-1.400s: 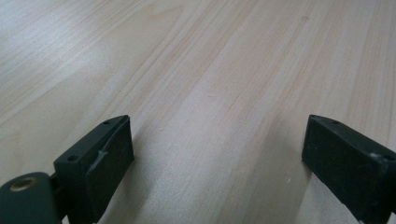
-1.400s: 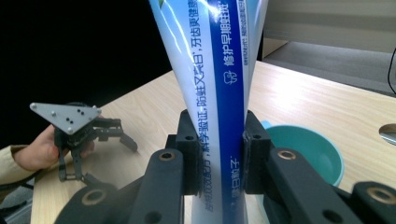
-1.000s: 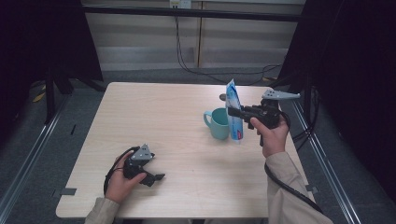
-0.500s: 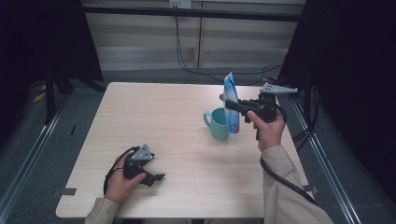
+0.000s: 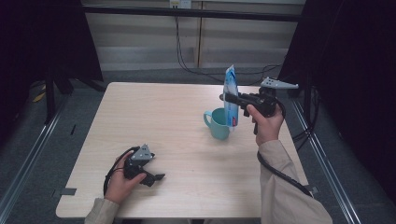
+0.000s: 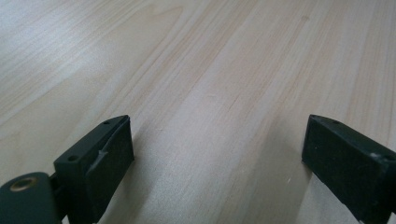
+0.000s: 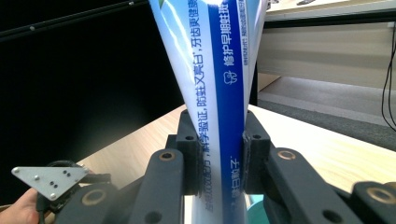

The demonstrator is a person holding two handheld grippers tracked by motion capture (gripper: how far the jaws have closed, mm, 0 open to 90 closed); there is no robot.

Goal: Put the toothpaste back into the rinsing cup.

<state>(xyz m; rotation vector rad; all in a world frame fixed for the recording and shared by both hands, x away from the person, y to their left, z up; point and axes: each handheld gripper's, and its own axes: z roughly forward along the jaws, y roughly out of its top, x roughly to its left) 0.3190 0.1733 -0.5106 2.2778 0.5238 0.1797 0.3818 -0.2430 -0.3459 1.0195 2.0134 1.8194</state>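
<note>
A blue and white toothpaste tube (image 5: 230, 100) stands upright in the air, its lower end over the teal mug (image 5: 218, 123) at the table's right middle. My right gripper (image 5: 228, 99) is shut on the tube from the right side. In the right gripper view both pads (image 7: 191, 156) press the tube (image 7: 219, 84) around its middle, and the mug's rim (image 7: 254, 215) shows below. My left gripper (image 5: 159, 177) rests low on the wood near the table's front left, and in the left gripper view its jaws stand wide apart over bare table (image 6: 210, 93) with nothing between them.
The wooden table (image 5: 154, 116) is bare apart from the mug. Dark curtains stand at both sides, cables hang down the back wall, and metal rails run along the floor on the left and right.
The right gripper has carried the toothpaste tube a little up and toward the far side, keeping it above the mug. The left gripper has stayed in place.
</note>
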